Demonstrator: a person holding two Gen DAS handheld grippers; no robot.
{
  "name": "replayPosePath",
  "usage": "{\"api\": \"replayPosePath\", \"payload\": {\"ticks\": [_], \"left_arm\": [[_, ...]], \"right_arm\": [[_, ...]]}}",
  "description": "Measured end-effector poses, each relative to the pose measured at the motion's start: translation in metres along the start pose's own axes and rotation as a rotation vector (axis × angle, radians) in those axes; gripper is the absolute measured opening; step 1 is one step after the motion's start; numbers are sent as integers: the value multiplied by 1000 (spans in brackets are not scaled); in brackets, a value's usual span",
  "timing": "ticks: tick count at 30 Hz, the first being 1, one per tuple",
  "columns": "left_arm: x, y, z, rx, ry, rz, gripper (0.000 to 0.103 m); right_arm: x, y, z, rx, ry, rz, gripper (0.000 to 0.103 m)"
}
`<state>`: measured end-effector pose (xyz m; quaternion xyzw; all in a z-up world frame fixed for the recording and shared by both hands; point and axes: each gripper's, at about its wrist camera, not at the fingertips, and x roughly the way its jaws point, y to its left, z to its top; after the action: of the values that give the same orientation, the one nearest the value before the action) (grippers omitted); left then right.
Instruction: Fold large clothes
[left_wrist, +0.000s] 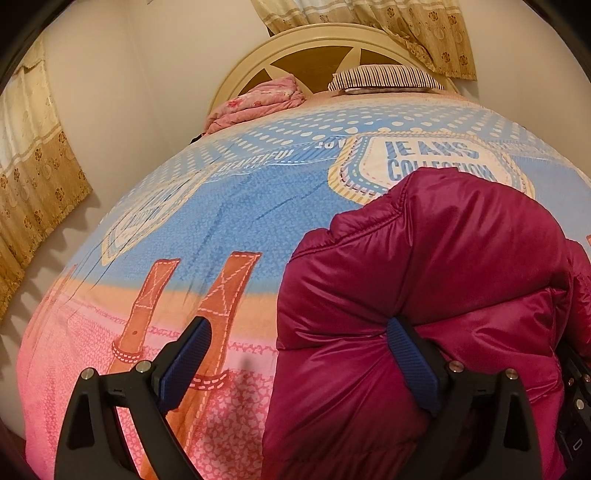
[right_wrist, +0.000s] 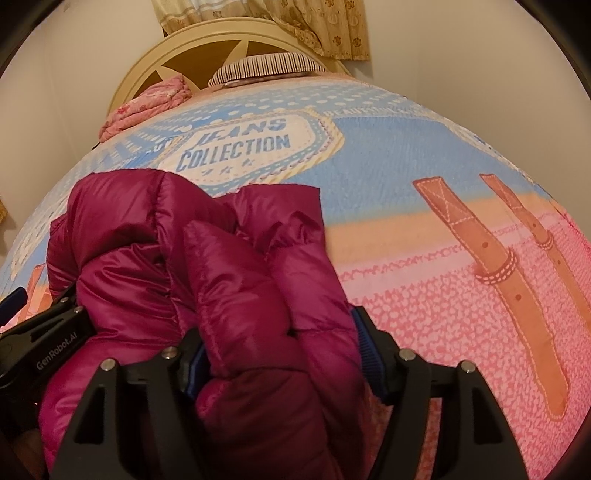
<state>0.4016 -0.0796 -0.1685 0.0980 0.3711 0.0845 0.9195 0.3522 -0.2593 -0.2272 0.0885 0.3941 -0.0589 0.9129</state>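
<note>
A magenta puffer jacket (left_wrist: 443, 266) lies bunched on the bed near its front edge. In the left wrist view my left gripper (left_wrist: 299, 363) stands open and wide. Its right pad (left_wrist: 410, 365) rests against the jacket's left side, while its left pad (left_wrist: 188, 362) hangs free over the bedspread. In the right wrist view a thick fold of the jacket (right_wrist: 229, 280) fills the gap of my right gripper (right_wrist: 280, 356), and both pads touch the fabric. The left gripper's black body (right_wrist: 55, 354) shows at the jacket's left side.
The bedspread (left_wrist: 229, 206) is blue and pink, with printed belts and a "JEANS COLLECTION" label. A folded pink blanket (left_wrist: 255, 99) and a striped pillow (left_wrist: 384, 77) lie by the cream headboard (left_wrist: 295, 44). Curtains (left_wrist: 33, 162) hang on the left wall and behind the bed.
</note>
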Motion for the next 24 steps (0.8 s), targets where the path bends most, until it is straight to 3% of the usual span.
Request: {"api": "replayPosePath", "payload": {"ticks": [24], "left_arm": [[0, -1, 0, 0, 2, 1, 97]], "right_arm": [[4, -1, 1, -7, 7, -13, 70]]}}
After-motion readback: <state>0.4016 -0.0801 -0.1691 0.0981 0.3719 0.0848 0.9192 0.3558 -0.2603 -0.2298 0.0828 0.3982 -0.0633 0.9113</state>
